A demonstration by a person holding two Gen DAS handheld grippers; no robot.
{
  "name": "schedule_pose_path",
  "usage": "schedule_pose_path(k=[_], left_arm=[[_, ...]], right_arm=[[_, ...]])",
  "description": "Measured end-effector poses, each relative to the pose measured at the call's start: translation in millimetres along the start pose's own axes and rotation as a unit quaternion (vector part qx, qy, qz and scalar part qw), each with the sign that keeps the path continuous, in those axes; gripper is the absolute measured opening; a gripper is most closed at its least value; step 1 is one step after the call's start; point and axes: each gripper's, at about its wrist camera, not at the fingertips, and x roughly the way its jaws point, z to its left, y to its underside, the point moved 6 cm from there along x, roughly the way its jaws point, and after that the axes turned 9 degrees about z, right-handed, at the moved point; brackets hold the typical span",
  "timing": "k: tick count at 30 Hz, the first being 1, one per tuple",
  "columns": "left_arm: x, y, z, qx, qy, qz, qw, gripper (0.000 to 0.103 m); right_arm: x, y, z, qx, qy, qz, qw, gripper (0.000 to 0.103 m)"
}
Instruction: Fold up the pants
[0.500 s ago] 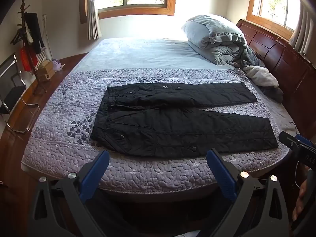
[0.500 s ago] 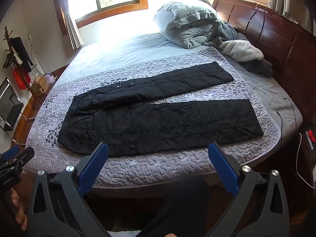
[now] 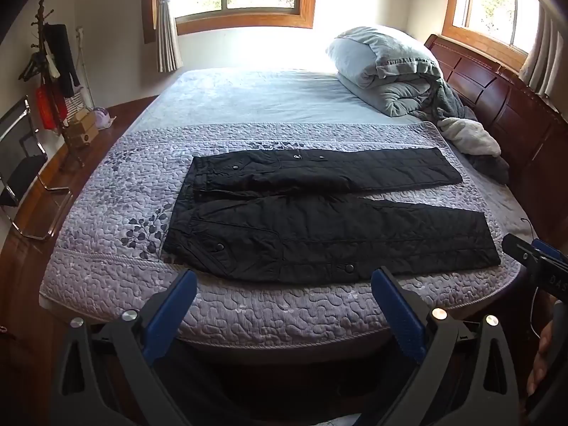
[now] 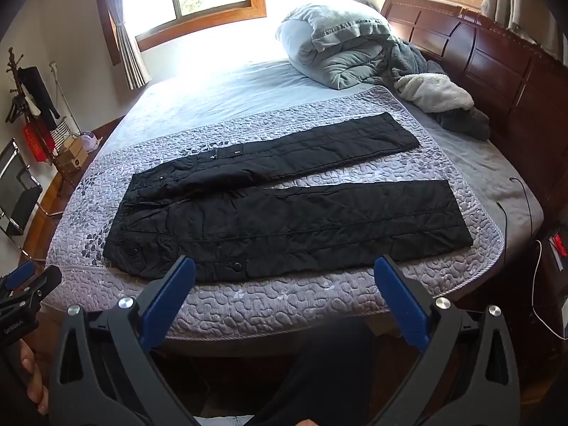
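Black quilted pants (image 3: 319, 223) lie flat on the purple quilted bedspread (image 3: 248, 305), waist to the left, both legs spread apart toward the right. They also show in the right wrist view (image 4: 284, 220). My left gripper (image 3: 284, 280) is open and empty, held off the bed's near edge just short of the near leg. My right gripper (image 4: 284, 266) is open and empty too, at the near edge before the near leg. The right gripper's body shows at the left view's right edge (image 3: 536, 262), the left gripper's at the right view's left edge (image 4: 25, 287).
A rolled grey duvet (image 3: 387, 67) and a white fleece (image 3: 468, 135) lie at the bed's far right by the wooden headboard (image 3: 504, 106). A coat stand (image 3: 53, 71), boxes and a chair (image 3: 21, 163) stand left of the bed. A cable (image 4: 522, 198) lies at the right side.
Both grippers have shifted slightly; the view of the pants is almost the same. Nothing was taken hold of.
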Motion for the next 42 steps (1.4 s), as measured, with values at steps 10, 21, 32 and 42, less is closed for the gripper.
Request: schedule_pose_path(k=[10,21,32,42], left_arm=[[5.0,-0.5,4.4,-0.001,0.002,0.003,1.0,0.099],[6.0,-1.1,5.6,-0.001,0.001,0.004,1.0,0.099],[5.8,-0.8,6.9,-0.002,0.0,0.003,1.0,0.099],[5.9,-0.8,7.6,-0.004,-0.002,0.002,1.0,0.099]], right_arm=[[-1.7,0.5,1.1,-0.003,0.001,-0.001,1.0,0.101],[0.7,0.3,4.3,-0.003,0.002,-0.002,1.0,0.101],[1.3,2.3,3.1,-0.003,0.003,-0.001,1.0,0.101],[1.8,2.6,1.9,-0.003,0.003,0.0,1.0,0.101]])
